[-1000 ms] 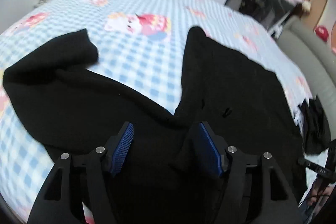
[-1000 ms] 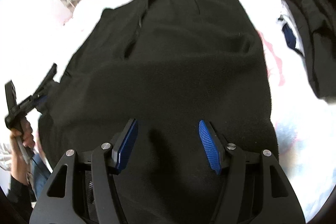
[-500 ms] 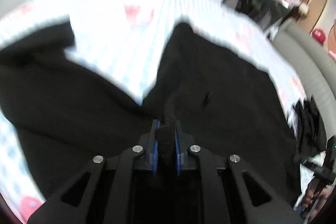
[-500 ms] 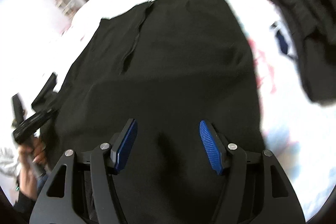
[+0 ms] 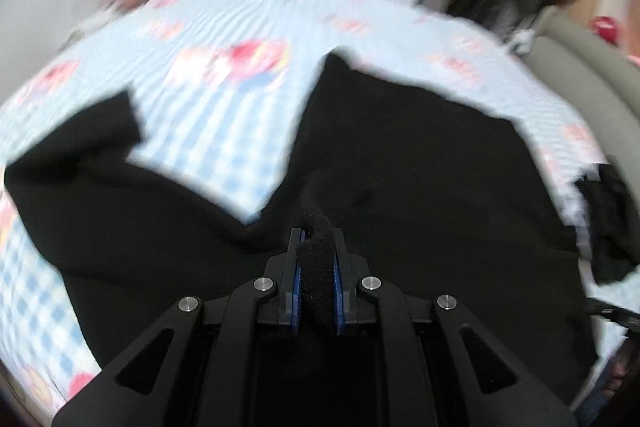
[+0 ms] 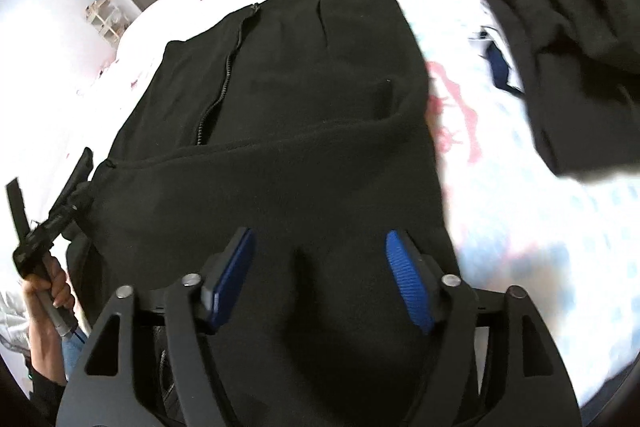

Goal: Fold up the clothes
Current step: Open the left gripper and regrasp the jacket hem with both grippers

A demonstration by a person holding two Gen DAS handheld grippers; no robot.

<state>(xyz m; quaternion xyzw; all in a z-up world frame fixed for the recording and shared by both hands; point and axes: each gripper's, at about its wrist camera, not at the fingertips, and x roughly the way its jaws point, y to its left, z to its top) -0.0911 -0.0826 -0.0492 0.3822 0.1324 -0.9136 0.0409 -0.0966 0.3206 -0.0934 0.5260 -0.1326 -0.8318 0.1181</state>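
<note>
Since one second ago, the left gripper [image 5: 316, 259] has closed on a fold of the black fleece zip jacket [image 5: 400, 155] and has carried it a little up and across, so the view of the bed is now blurred by motion. Before, its blue pads stood wide apart over the cloth; now they press a thick ridge of fleece between them. I judge it holds the fabric near the place where the sleeve [image 5: 80, 147] joins the body, because from there the sleeve can be drawn over the front.

The right gripper [image 6: 320, 267] holds nothing: its jaws are opening, and the fleece lies below and between the pads without being pressed. It hovers over the near part of the jacket, probably to be ready for its own side.

The jacket lies spread on the blue-and-white checked bed sheet with cartoon prints [image 5: 224, 115], zip [image 6: 224, 83] upward. A pile of other dark clothes [image 6: 568, 39] waits to the right, apart from it.
</note>
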